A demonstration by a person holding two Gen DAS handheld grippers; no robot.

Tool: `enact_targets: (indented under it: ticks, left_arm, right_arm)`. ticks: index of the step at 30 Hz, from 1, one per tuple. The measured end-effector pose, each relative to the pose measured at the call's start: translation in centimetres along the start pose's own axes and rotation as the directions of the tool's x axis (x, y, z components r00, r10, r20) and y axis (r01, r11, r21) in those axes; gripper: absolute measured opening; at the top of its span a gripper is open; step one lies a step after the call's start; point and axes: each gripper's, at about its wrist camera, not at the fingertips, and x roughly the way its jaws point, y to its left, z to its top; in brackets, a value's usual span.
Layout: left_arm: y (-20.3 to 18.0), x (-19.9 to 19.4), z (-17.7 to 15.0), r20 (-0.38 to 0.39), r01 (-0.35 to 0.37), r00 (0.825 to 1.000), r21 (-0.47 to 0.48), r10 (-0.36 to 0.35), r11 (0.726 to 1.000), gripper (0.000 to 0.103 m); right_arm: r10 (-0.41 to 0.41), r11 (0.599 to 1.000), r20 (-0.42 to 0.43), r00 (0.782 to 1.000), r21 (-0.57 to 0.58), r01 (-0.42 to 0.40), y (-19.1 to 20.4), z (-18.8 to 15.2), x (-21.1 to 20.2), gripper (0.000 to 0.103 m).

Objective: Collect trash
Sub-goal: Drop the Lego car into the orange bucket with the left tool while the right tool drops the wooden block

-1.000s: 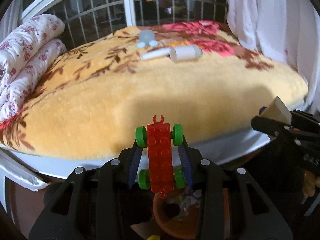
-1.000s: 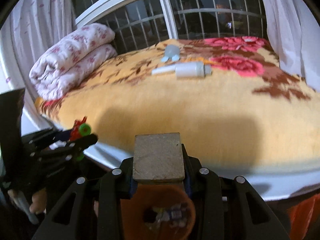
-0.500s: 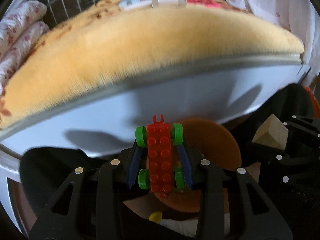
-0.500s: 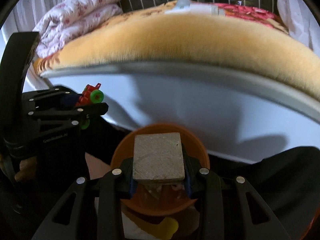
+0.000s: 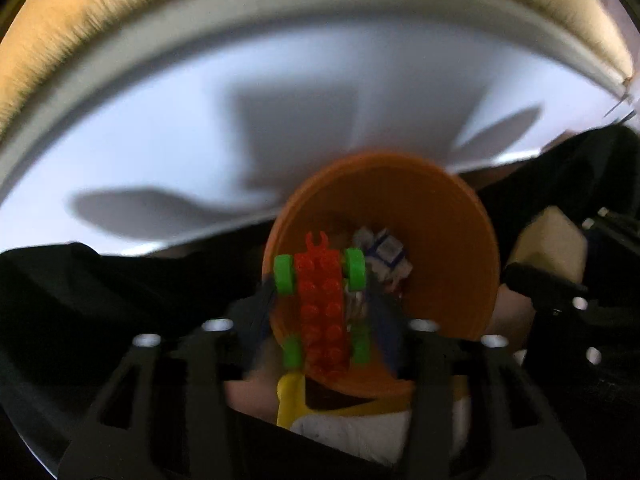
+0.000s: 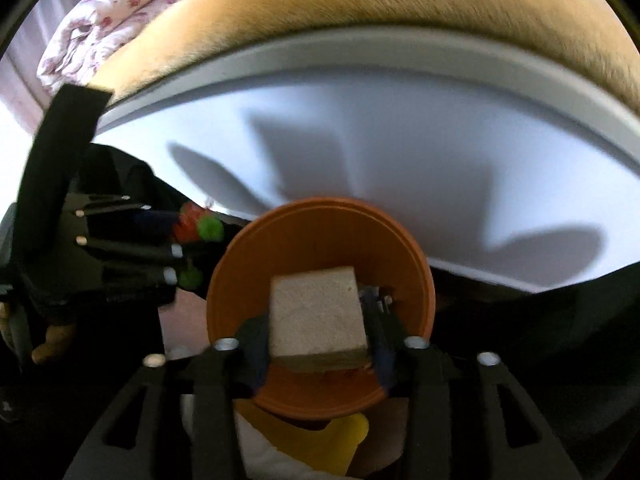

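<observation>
Left gripper (image 5: 320,300) is clamped on a red brick toy (image 5: 323,312) with green wheels, one finger against each side. The toy stands upright between the fingers, over the near left part of the orange bin (image 5: 448,264) mouth. Below the bin's near rim, something yellow (image 5: 290,400) and something white (image 5: 360,432) show; too blurred to identify.

Right gripper (image 6: 318,332) is clamped on a pale block (image 6: 318,312), held over the near part of the bin (image 6: 320,224) mouth. In the left wrist view the same block (image 5: 548,244) shows just beyond the bin's right rim. In the right wrist view the left gripper (image 6: 188,240) and toy (image 6: 186,228) sit at the bin's left rim.

Inside the bin, a crumpled white and blue wrapper (image 5: 386,256) lies near the bottom, just right of the toy.

Behind the bin stands a white bed side (image 6: 360,140), with gripper shadows on it. A yellow blanket (image 6: 360,0) covers the bed top. A floral quilt (image 6: 100,20) lies at the far left corner.
</observation>
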Motion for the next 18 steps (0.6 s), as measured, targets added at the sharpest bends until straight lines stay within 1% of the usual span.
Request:
enact_targets:
  ticks: [1, 3, 8, 14, 17, 18]
  left_arm:
    - [0.1, 0.4, 0.0, -0.017, -0.003, 1.000, -0.004, 0.003, 1.000, 0.072]
    - [0.4, 1.0, -0.1, -0.044, 0.013, 0.999, -0.018, -0.013, 1.000, 0.073]
    - [1.1, 1.1, -0.2, -0.051, 0.029, 0.998, -0.045, -0.031, 0.999, 0.073]
    - [1.2, -0.7, -0.5, 0.013, 0.029, 1.000, -0.053, -0.028, 0.998, 0.073]
    - [1.4, -2.3, -0.4, 0.084, 0.029, 0.996, -0.043, -0.026, 0.999, 0.073]
    - [1.5, -3.1, -0.4, 0.118, 0.028, 0.993, -0.037, -0.024, 0.999, 0.073]
  right_arm:
    - [-0.003, 1.000, -0.001, 1.000, 0.013, 0.003, -0.2, 0.0, 0.1, 0.052]
    - [0.008, 0.999, 0.000, 1.000, 0.040, -0.008, -0.9, 0.0, 0.1, 0.053]
    - [0.011, 0.996, 0.014, 1.000, 0.084, -0.012, -1.1, -0.2, 0.1, 0.054]
    - [-0.014, 0.998, 0.067, 0.998, 0.062, 0.010, -0.3, -0.3, -1.4, 0.056]
    - [-0.039, 0.999, 0.113, 0.993, 0.024, 0.037, -0.1, 0.3, -3.3, 0.060]
    - [-0.047, 0.999, 0.136, 0.990, 0.011, 0.046, 0.2, 0.7, -4.1, 0.063]
